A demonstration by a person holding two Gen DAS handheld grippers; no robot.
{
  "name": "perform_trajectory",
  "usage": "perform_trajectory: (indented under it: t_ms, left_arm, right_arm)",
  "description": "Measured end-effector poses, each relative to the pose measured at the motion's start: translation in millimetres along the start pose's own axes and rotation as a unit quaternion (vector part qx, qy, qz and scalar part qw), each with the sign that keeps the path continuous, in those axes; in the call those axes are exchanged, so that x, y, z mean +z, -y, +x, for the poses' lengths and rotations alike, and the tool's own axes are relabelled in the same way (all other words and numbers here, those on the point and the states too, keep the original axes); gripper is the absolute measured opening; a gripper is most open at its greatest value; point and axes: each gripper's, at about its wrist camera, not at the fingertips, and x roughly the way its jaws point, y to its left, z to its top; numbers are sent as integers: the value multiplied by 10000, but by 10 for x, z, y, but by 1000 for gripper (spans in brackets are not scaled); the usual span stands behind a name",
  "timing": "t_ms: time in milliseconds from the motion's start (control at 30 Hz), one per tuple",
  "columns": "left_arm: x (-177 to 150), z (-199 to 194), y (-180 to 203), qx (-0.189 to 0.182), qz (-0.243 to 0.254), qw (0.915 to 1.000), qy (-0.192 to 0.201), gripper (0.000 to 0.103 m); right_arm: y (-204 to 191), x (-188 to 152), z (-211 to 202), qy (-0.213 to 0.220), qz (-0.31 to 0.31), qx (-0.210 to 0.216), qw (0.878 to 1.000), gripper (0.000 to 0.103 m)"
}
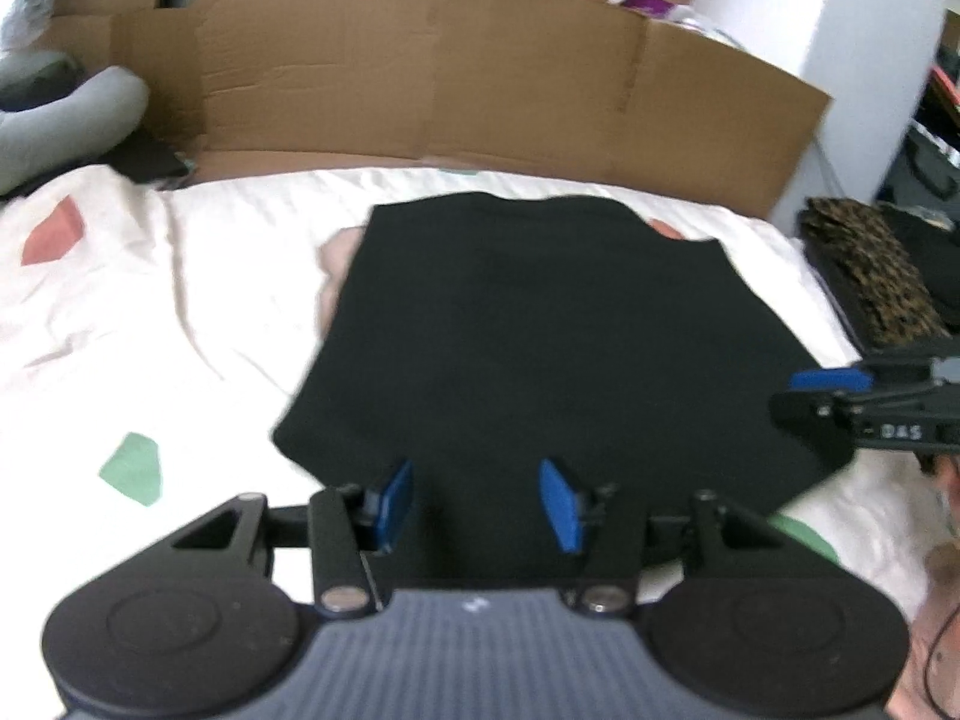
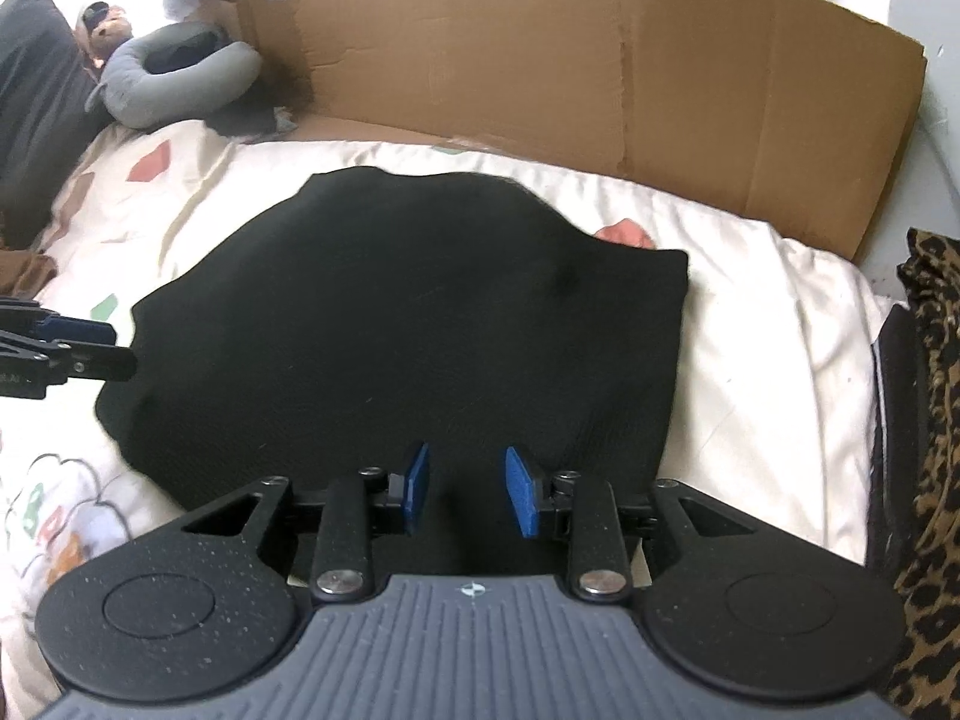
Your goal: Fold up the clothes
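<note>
A black garment (image 1: 540,336) (image 2: 408,324) lies folded flat on a white bedsheet with coloured shapes. My left gripper (image 1: 477,501) hovers over its near edge, blue pads apart, nothing between them. My right gripper (image 2: 465,489) is also open above the garment's near edge. In the left wrist view the right gripper (image 1: 834,387) shows from the side at the garment's right edge. The left gripper (image 2: 90,339) appears at the garment's left edge in the right wrist view.
A brown cardboard sheet (image 1: 480,84) (image 2: 600,72) stands along the far side of the bed. A grey neck pillow (image 2: 174,75) (image 1: 60,120) lies at the far left. Leopard-print fabric (image 2: 936,420) (image 1: 870,276) sits off the right edge. A person's hand (image 1: 942,600) shows at lower right.
</note>
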Motion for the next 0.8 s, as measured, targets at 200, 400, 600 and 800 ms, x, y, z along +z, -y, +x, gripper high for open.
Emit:
perform_trajectory:
  t_ms: [200, 400, 600, 800]
  left_arm:
    - [-60, 103, 286, -344, 236, 9991, -122, 49]
    - [-133, 277, 453, -362, 539, 9977, -171, 49]
    - [-200, 260, 313, -225, 643, 9975, -165, 40]
    - [-292, 136, 127, -44, 545, 9983, -199, 40]
  right_arm:
    - [-162, -77, 3, -54, -51, 339, 9994, 36]
    - [-302, -133, 130, -179, -242, 447, 9985, 37]
    - [-232, -195, 121, -221, -376, 418, 9982, 36]
    - [-78, -293, 12, -287, -317, 319, 9986, 36]
